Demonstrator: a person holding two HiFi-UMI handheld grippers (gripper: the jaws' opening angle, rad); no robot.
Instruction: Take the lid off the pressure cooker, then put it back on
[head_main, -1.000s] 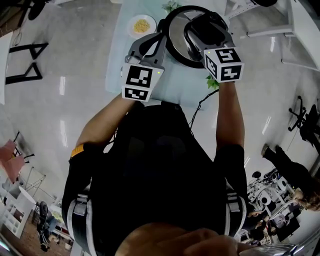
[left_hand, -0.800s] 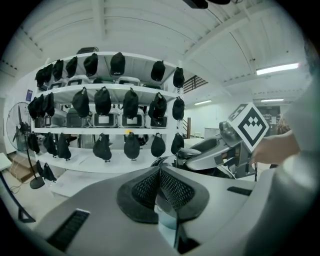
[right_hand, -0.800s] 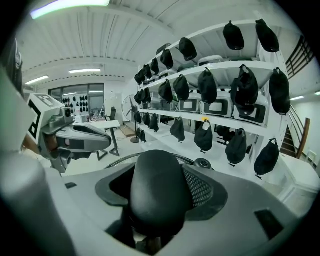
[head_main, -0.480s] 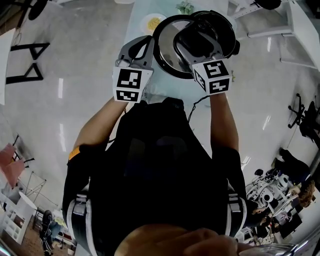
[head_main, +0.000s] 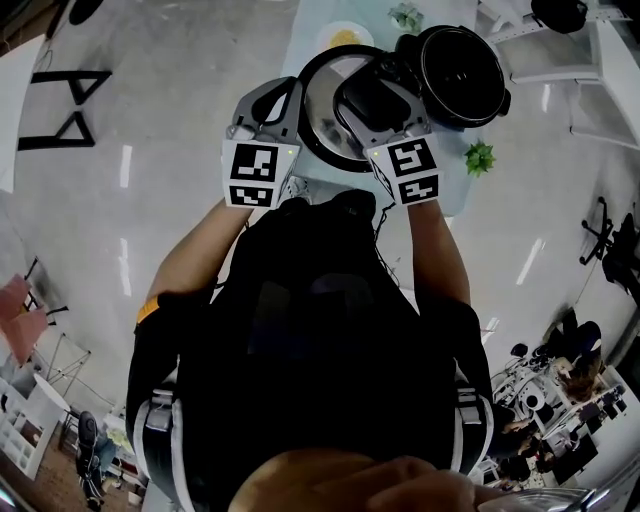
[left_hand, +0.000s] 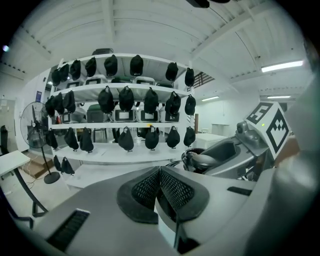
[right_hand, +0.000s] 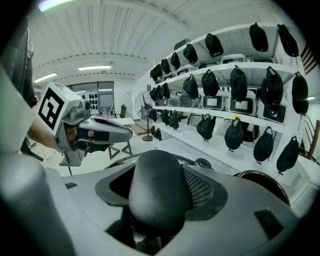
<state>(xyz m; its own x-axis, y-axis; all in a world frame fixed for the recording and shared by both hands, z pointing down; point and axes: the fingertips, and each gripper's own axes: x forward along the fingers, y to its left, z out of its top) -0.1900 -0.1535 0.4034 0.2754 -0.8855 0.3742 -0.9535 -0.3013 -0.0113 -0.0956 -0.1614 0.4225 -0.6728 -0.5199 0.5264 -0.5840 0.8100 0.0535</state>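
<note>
The lid (head_main: 322, 125) is off the pot (head_main: 465, 62) and hangs from my right tongs (head_main: 372, 88), just to the left of it. The pot stands open on the table (head_main: 445, 160). I think the next part is to bring the lid back. For this I should keep it level, move it slowly over the opening, and set it down only when its rim is centred on the rim of the pot. If it comes down tilted, one edge can catch and the lid may slip. I must not loosen my grip before the lid sits flat. My right tongs are closed tightly on the black handle (right_hand: 159, 192) of the lid, which fills the space between the jaws. My left tongs (left_hand: 160, 187) are closed too, with their pads (left_hand: 176, 190) touching. They hold nothing and wait beside the lid without touching it.
</note>
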